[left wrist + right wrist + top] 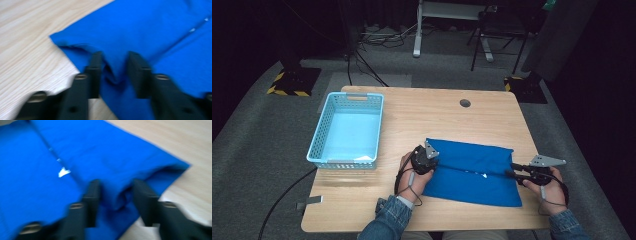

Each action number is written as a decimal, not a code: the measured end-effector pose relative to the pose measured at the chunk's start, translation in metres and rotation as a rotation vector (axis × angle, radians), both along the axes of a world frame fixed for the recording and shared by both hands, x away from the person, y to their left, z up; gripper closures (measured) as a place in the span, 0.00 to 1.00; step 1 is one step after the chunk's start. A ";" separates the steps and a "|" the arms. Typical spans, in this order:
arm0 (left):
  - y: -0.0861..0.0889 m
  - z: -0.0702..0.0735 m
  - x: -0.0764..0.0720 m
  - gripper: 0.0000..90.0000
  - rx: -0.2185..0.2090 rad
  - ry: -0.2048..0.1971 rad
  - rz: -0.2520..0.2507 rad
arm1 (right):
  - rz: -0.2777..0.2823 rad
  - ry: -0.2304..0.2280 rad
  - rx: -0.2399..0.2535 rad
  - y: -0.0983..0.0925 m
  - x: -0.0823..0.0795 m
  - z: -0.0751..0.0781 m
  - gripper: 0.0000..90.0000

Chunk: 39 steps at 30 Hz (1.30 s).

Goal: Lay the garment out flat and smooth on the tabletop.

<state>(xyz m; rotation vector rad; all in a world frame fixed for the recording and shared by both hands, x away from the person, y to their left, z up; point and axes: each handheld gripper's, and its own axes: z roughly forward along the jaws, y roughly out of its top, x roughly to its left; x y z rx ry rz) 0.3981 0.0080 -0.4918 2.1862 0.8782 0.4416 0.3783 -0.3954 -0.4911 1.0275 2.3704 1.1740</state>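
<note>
Blue cloth [472,172] lies folded flat on the wooden bench [422,115], near the front edge, right of centre. A seam line runs across its middle with a small white tag [483,174] on it.

Left tool [428,161] sits at the cloth's left edge, held by the left hand [411,175]. In the left gripper view the left tool [115,67] has its jaws set apart, a raised fold of blue cloth [150,32] bunched between them; the fabric does not look pinched tight, and the frame is blurred.

Right tool [514,170] sits at the cloth's right edge, held by the right hand [551,186], pointing left along the seam. In the right gripper view the right tool [116,192] also has its jaws apart, straddling a hump of the cloth [30,182] near its corner; white tag [63,172] visible to the left. Blurred too.

Light blue plastic basket [323,131] stands on the bench's left side, well apart from the cloth. Round hole [465,103] in the bench top near the back. Cables on the grey floor [252,150] beyond.
</note>
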 end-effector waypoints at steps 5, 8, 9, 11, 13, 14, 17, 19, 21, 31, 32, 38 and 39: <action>-0.003 0.009 -0.009 0.95 0.009 0.021 -0.021 | 0.035 0.013 -0.038 0.005 -0.004 0.004 0.96; 0.000 0.018 -0.021 0.95 0.005 0.014 -0.053 | 0.049 -0.004 -0.052 0.006 -0.011 0.013 0.96; 0.001 0.020 -0.027 0.95 0.010 0.016 -0.069 | 0.055 -0.010 -0.052 0.006 -0.014 0.016 0.96; 0.003 0.025 -0.041 0.94 0.023 0.000 -0.088 | 0.062 -0.022 -0.041 0.006 -0.022 0.022 0.96; 0.005 0.029 -0.055 0.94 0.019 0.000 -0.106 | 0.071 -0.024 -0.027 0.006 -0.032 0.027 0.96; 0.006 0.031 -0.062 0.94 0.015 0.000 -0.114 | 0.077 -0.027 -0.025 0.006 -0.037 0.029 0.96; 0.009 0.037 -0.082 0.94 -0.003 0.017 -0.149 | 0.097 -0.023 -0.027 0.005 -0.052 0.034 0.96; 0.010 0.041 -0.092 0.94 -0.002 0.023 -0.164 | 0.112 -0.018 -0.028 0.005 -0.062 0.037 0.96; 0.010 0.046 -0.100 0.94 -0.003 0.026 -0.182 | 0.129 -0.009 -0.012 0.005 -0.071 0.040 0.96; 0.018 0.069 0.005 0.44 -0.123 -0.157 0.179 | -0.094 -0.171 0.120 0.008 0.002 0.060 0.60; 0.021 0.070 0.012 0.33 -0.130 -0.158 0.214 | -0.164 -0.195 0.111 0.007 0.014 0.057 0.54; 0.032 0.054 0.001 0.27 -0.117 -0.118 0.192 | -0.183 -0.181 0.168 0.002 0.021 0.038 0.44; 0.032 0.049 0.000 0.27 -0.118 -0.103 0.185 | -0.175 -0.167 0.156 0.002 0.021 0.034 0.44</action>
